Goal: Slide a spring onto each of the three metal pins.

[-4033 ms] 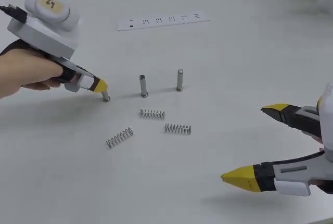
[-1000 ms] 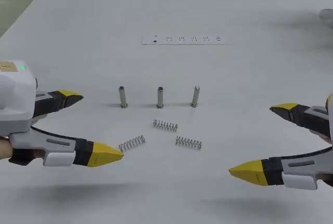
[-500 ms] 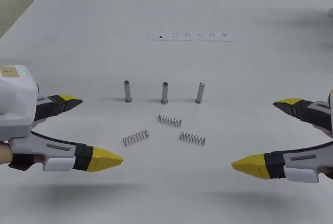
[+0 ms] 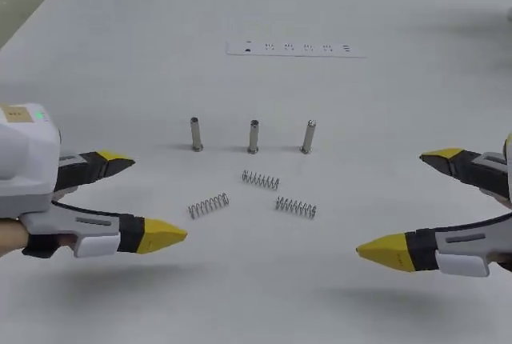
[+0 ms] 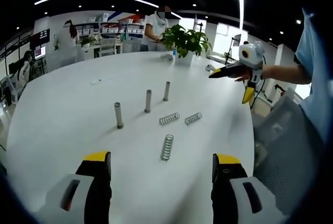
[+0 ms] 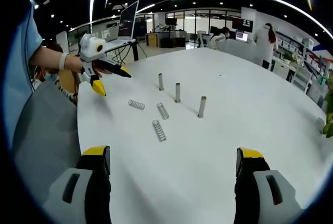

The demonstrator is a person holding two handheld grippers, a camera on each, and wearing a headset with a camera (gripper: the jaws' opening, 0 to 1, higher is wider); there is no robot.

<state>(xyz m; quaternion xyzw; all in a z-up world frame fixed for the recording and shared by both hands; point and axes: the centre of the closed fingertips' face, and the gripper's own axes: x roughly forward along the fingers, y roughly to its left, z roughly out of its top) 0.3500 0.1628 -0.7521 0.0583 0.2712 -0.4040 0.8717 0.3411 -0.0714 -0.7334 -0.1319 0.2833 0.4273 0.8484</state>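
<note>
White tabletop [image 4: 384,96], mid-frame: three bare pins [image 4: 254,136], three springs [image 4: 260,180] lying loose below. Left gripper [image 4: 158,198] and right gripper [image 4: 390,202] are held spread, empty. Pins could be toppled by misaligned springs.

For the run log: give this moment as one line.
left gripper: open, empty | right gripper: open, empty | springs: three lying loose on table | pins: three upright, bare

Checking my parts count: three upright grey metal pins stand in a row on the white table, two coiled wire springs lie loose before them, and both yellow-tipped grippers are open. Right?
Not two: the head view shows three coiled wire springs lying loose before the grey metal pins. The rest stands.
</note>
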